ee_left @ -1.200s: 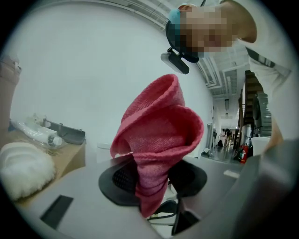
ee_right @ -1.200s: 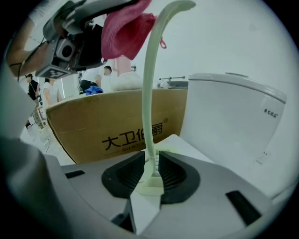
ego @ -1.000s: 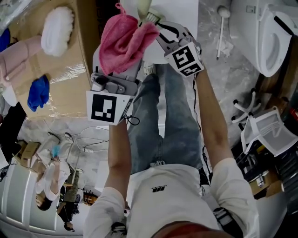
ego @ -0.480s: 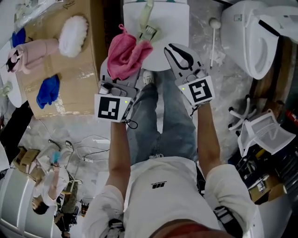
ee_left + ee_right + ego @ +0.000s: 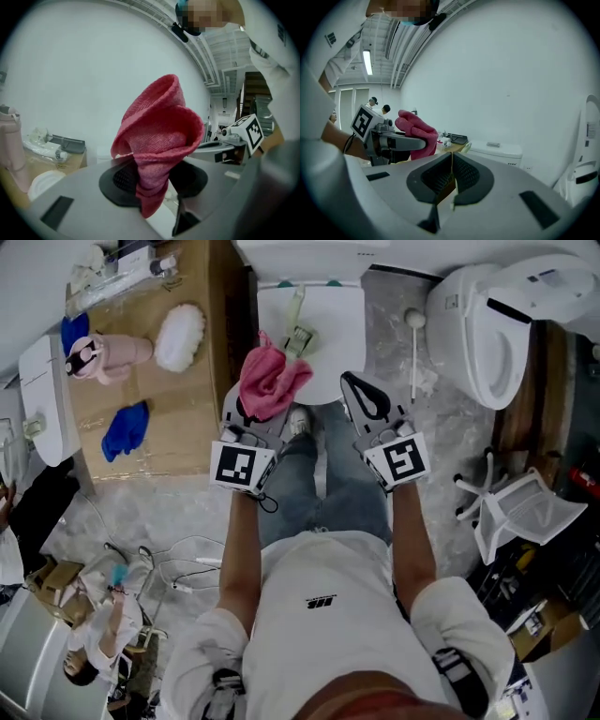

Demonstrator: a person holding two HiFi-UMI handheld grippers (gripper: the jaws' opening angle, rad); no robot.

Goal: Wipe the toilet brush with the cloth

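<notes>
A pale green toilet brush (image 5: 298,326) lies on the closed white toilet lid (image 5: 333,343), with no gripper touching it. My left gripper (image 5: 251,411) is shut on a bunched pink cloth (image 5: 272,381), which stands up out of its jaws (image 5: 159,136) just short of the lid's near edge. My right gripper (image 5: 354,385) hovers beside it, to the right and clear of the brush. Its jaws have just been closing and now meet with nothing between them (image 5: 451,173). The cloth (image 5: 417,129) shows to the left in the right gripper view.
A brown cardboard surface (image 5: 202,418) at the left bears a pink bottle (image 5: 103,352), a white fluffy pad (image 5: 178,334) and a blue cloth (image 5: 127,427). A second toilet (image 5: 497,324) stands right, a white long-handled brush (image 5: 412,338) before it. White racks (image 5: 525,512) and cables (image 5: 178,549) lie on the floor.
The view has pulled back and both grippers have drawn away from the lid. The right gripper's jaws have closed empty. The brush stays on the lid; the cloth stays in the left gripper.
</notes>
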